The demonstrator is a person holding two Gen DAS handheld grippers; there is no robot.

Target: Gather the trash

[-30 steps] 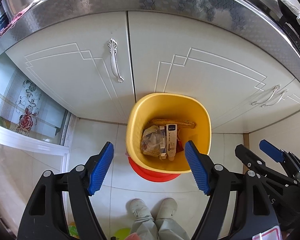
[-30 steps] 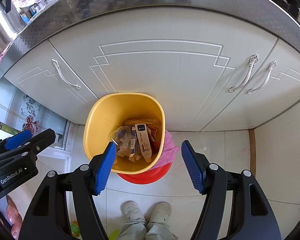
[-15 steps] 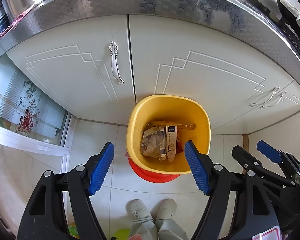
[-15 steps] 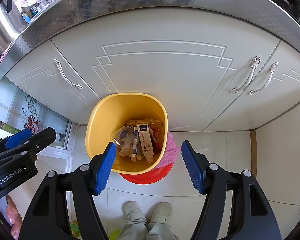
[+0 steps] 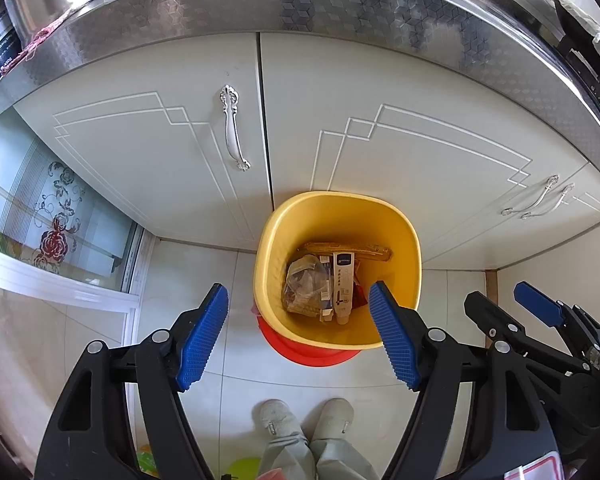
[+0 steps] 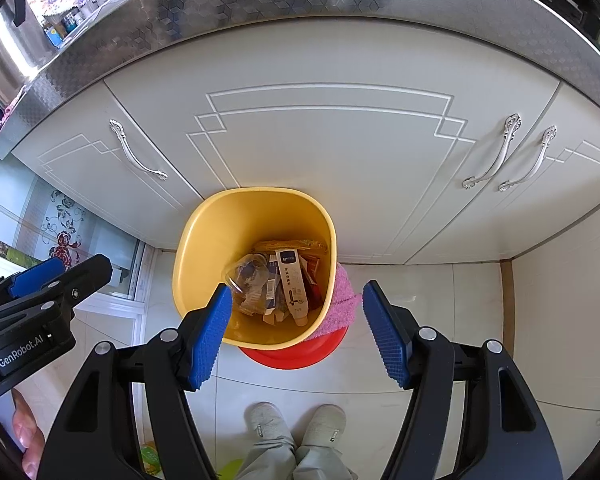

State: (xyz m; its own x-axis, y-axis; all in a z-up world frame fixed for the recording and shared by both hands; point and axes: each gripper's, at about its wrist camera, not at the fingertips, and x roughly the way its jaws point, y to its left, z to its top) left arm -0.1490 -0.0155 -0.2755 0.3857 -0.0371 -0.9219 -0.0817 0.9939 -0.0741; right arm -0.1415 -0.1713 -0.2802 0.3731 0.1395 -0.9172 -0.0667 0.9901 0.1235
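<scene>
Already the yellow bin (image 5: 337,220) holds a fair load: a white tube (image 5: 343,284), a crumpled clear wrapper (image 5: 306,280), small cartons and a long tan packet (image 5: 348,247) against its far wall, all lying at the bottom with plenty of room above them. It stands on a red base (image 5: 308,354) on the pale floor tiles, right in front of the white cabinet doors (image 5: 172,148), with a pink cloth (image 6: 342,300) hanging over its right rim. Both tools are empty: the left gripper (image 5: 298,338) and the right gripper (image 6: 296,334) hang above the bin's near rim with jaws spread wide and nothing between the blue pads. No loose litter shows on the tiles around the bin, so the dropping-in looks done. What may remain, I judge, is carrying the bin off or fetching rubbish lying out of view.
</scene>
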